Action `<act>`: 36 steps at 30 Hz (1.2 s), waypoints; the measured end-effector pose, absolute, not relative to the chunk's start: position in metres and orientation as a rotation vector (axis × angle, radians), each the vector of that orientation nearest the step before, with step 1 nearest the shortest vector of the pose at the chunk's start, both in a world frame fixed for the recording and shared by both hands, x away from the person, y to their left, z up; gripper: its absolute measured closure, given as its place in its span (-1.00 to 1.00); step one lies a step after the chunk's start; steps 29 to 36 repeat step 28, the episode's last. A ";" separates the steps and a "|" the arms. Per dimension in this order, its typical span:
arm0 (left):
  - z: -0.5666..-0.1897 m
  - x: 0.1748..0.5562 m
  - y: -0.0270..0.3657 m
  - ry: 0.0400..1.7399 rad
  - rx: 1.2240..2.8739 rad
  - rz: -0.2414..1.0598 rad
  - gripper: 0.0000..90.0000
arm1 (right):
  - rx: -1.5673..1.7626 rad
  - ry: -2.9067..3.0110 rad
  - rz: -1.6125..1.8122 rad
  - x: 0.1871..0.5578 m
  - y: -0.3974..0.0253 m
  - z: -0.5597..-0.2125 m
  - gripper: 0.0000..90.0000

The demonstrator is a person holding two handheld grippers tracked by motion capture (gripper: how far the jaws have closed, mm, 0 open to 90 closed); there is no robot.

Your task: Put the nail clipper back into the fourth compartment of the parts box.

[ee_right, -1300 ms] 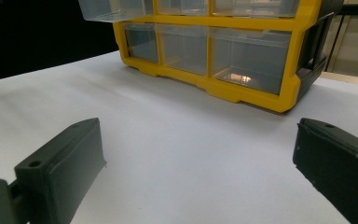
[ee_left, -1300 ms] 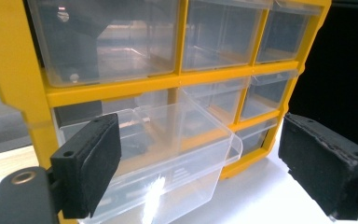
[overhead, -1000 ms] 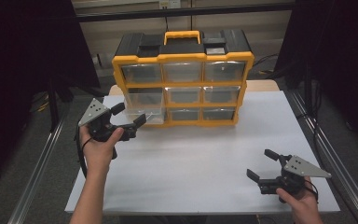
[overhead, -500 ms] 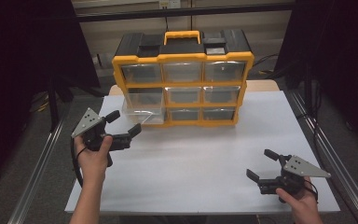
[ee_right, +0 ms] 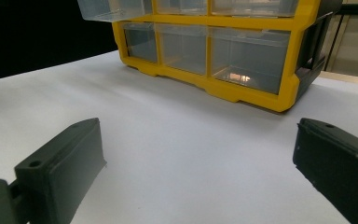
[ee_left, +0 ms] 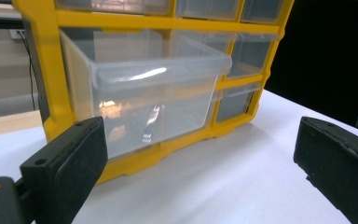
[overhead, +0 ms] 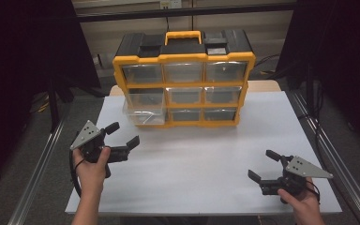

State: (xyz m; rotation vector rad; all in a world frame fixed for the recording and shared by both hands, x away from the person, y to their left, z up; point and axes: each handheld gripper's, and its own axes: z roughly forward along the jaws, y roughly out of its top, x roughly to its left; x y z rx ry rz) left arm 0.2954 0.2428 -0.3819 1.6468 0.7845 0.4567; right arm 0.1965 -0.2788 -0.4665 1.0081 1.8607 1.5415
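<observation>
Two claws are showing in the high view: the left claw (overhead: 123, 134) is hovering with its jaws apart just short of the pulled-out clear drawer (overhead: 144, 106), which is sticking out of the middle row at the left end of the yellow organizer (overhead: 183, 79), ahead of that claw; the right claw (overhead: 264, 165) is resting low on the white surface (overhead: 201, 164), jaws also apart and empty, well apart from the organizer. Moving to the left gripper view, the drawer (ee_left: 154, 93) is sitting straight ahead beyond the spread jaws, seemingly empty, untouched by either jaw. Moving to the right gripper view, the organizer (ee_right: 242, 51) is standing far ahead past wide jaws, its lower drawers shut. Judging from this, the drawer is already open; whatever follows, pushing it back or pulling it free, is not yet begun.
</observation>
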 end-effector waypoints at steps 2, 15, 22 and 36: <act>-0.386 0.294 0.245 0.783 1.649 0.451 -0.93 | 1.008 1.861 1.542 0.196 -0.279 -0.466 -0.97; -0.417 0.281 0.259 0.801 1.677 0.429 -0.92 | 1.011 1.860 1.541 0.196 -0.279 -0.467 -0.97; -0.437 0.272 0.267 0.834 1.670 0.412 -0.92 | 1.010 1.859 1.542 0.196 -0.279 -0.466 -0.97; -0.446 0.268 0.271 0.831 1.682 0.409 -0.93 | 1.003 1.862 1.545 0.196 -0.278 -0.466 -0.97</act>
